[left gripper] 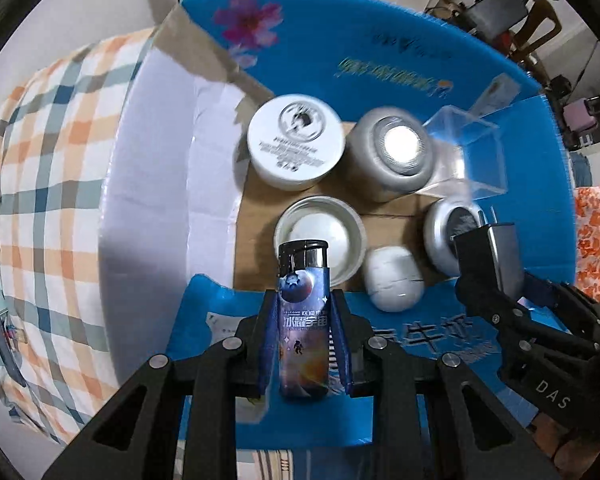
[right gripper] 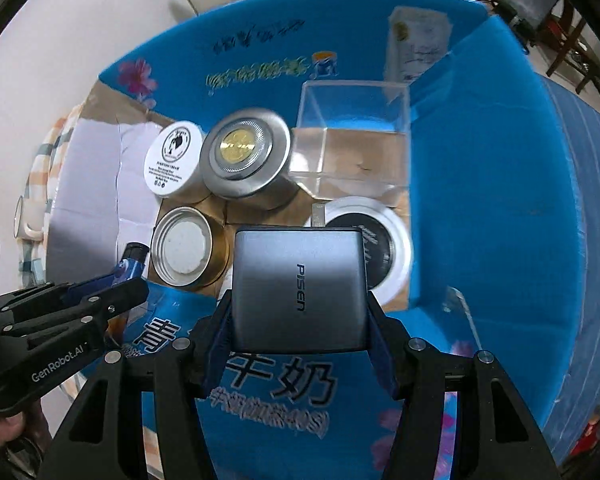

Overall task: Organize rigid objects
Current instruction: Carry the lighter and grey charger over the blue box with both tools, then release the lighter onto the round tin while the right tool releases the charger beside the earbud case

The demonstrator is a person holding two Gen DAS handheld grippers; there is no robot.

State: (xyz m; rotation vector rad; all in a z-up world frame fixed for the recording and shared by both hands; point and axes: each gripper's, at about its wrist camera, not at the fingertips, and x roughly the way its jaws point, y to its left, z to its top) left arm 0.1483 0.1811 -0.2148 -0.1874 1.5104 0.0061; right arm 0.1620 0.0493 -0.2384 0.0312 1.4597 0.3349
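My left gripper (left gripper: pixel 303 308) is shut on a blue space-print lighter (left gripper: pixel 303 320), held upright over the near flap of a blue cardboard box (left gripper: pixel 380 48). My right gripper (right gripper: pixel 299 312) is shut on a grey PISEN charger (right gripper: pixel 300 288), above the box's inside; it also shows in the left wrist view (left gripper: pixel 504 264). Inside the box lie a white cream jar (left gripper: pixel 296 140), a silver tin (left gripper: pixel 392 152), an open metal lid (left gripper: pixel 320 240), a white egg-shaped object (left gripper: pixel 396 280), a black-topped jar (right gripper: pixel 374 248) and a clear plastic case (right gripper: pixel 352 140).
The box stands on a plaid cloth (left gripper: pixel 40 184). A white flap (left gripper: pixel 160 184) of the box hangs to the left. A white mug (right gripper: pixel 24 220) sits left of the box. Chairs and furniture (left gripper: pixel 508 8) stand behind.
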